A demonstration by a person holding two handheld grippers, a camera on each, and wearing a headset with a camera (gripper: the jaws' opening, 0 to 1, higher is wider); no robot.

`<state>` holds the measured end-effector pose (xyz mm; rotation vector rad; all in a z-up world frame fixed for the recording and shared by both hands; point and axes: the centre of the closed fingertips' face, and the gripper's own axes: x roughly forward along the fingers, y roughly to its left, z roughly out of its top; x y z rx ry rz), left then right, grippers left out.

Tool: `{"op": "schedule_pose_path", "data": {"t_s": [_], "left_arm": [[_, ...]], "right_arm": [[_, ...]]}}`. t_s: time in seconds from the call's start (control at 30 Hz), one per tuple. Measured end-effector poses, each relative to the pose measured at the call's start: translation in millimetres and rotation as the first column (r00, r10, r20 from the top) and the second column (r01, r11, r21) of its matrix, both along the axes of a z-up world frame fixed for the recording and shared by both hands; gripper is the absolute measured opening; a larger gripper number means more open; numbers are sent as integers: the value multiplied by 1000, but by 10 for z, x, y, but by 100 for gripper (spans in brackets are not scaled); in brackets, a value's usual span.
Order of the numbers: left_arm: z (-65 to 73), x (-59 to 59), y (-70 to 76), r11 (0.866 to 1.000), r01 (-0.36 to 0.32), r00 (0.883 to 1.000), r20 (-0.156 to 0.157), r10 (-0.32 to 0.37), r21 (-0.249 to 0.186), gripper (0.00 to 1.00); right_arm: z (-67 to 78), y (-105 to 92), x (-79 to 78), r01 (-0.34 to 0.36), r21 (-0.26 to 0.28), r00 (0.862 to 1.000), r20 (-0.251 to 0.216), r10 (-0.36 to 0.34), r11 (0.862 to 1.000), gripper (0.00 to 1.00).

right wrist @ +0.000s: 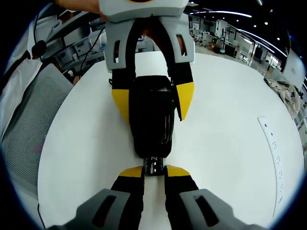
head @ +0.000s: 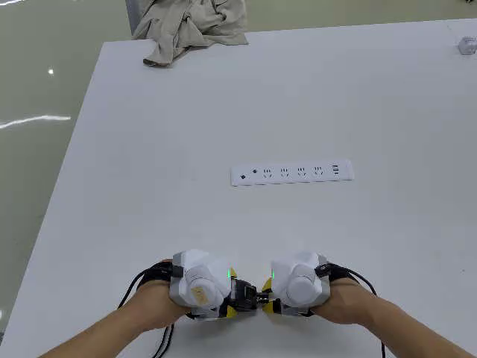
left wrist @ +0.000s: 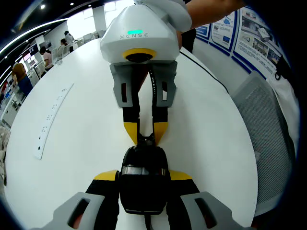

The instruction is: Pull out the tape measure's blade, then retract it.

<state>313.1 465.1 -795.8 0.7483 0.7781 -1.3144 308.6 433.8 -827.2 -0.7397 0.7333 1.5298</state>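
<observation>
In the head view, the left gripper (head: 231,297) and right gripper (head: 267,300) meet low on the white table (head: 298,97), with the black tape measure (head: 244,289) between them. In the left gripper view, the left jaws hug the tape measure's sides. In the right gripper view, the right jaws pinch the short blade (right wrist: 153,165) tight.

White tabletop (head: 298,104): flat and rectangular. A white power strip (head: 291,173) lies flat near its centre, long side running left to right, with a row of sockets facing up. A crumpled beige cloth (head: 190,28) rests on the far left edge, partly overhanging it. A small grey object (head: 467,46), too small to identify, sits at the far right edge. A glossy floor (head: 45,89) borders the left side. A grey mesh chair (left wrist: 268,143) stands beside the tabletop.
</observation>
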Motion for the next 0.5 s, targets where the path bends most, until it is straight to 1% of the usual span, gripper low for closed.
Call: {"op": "schedule_pose_path", "data": {"t_s": [0.17,0.23,0.33,0.5], "left_arm": [[9,-3,-1,1000,4,1000,4,-4,0,35],[5,-1,2,1000,2,1000,3,-2,0,35],[5,3,4,1000,9,1000,1,-9,13,34],[2,4,9,1000,8,1000,3,-8,12,34]], "right_arm": [[-2,-5,-2,-10,1,1000,0,10,1000,15],[2,-6,-6,-19,-3,1000,10,19,1000,15],[-7,-16,-7,-31,-5,999,18,31,1000,15],[-6,-25,-2,-34,-2,999,15,34,999,14]]}}
